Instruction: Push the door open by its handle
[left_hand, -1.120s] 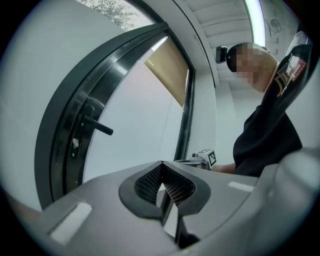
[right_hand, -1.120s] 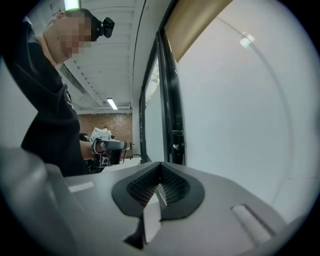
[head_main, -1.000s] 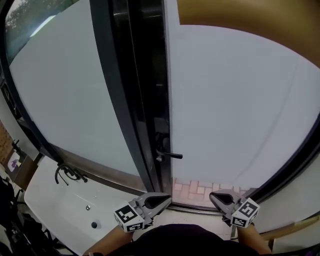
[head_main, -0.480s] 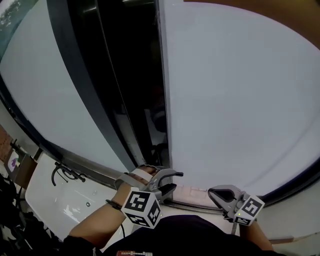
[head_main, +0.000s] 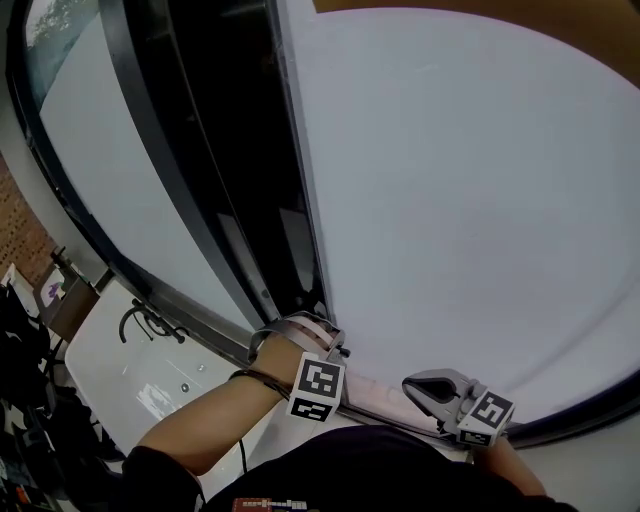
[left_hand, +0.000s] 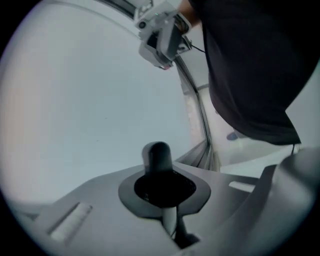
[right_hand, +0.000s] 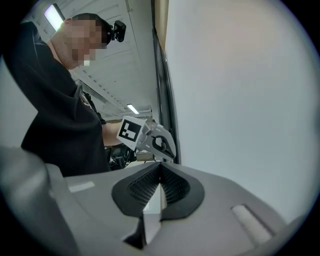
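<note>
Head view steeply down, gripper views close up, all sharing door (head_main: 450, 200)

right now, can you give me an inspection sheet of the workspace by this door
surface: pale floor, no table.
job's things: white door; dark handle sits between the left jaws.
clutter: black looped item on the floor, unclear what.
grippers: left gripper jaws have just been closing, now shut on the handle; right gripper jaws together, empty.
cables: thin black cord under the left forearm.
surroundings: dark door frame; brick wall.
</note>
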